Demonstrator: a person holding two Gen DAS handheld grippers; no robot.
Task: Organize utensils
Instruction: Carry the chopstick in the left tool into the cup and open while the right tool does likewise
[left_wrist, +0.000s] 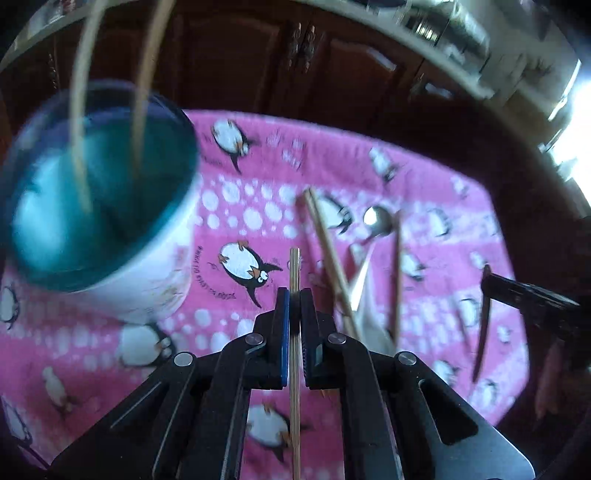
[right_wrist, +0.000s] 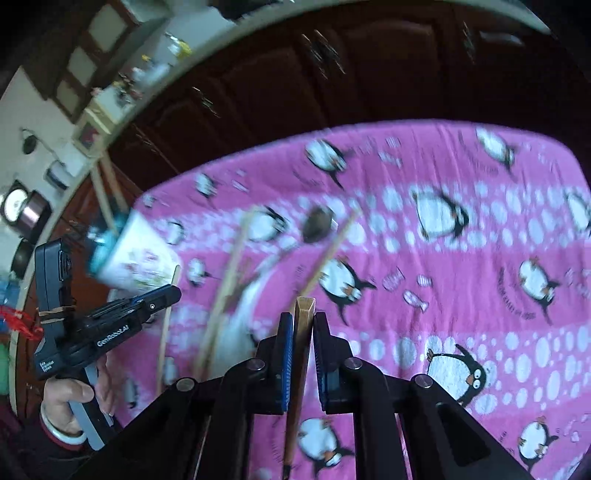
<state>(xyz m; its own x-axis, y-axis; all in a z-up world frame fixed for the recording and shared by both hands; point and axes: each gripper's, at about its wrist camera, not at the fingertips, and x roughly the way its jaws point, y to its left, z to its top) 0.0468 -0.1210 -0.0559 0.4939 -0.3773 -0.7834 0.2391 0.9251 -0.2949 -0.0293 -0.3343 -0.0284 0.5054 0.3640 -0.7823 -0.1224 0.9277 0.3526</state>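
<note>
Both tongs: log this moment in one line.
left tongs shut on thin chopstick | right tongs shut on thick chopstick | cup upright

From left tongs: cup w/ sticks blocks 10 o'clock; loose chopsticks + spoon clutter 1 o'clock. Bare pink cloth at 12, passable. Right tongs: open cloth 1–3 o'clock.

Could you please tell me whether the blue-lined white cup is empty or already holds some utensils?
Not empty: two thin wooden sticks stand inside the blue-lined white cup, leaning out over its rim, seen from the left wrist.
</note>
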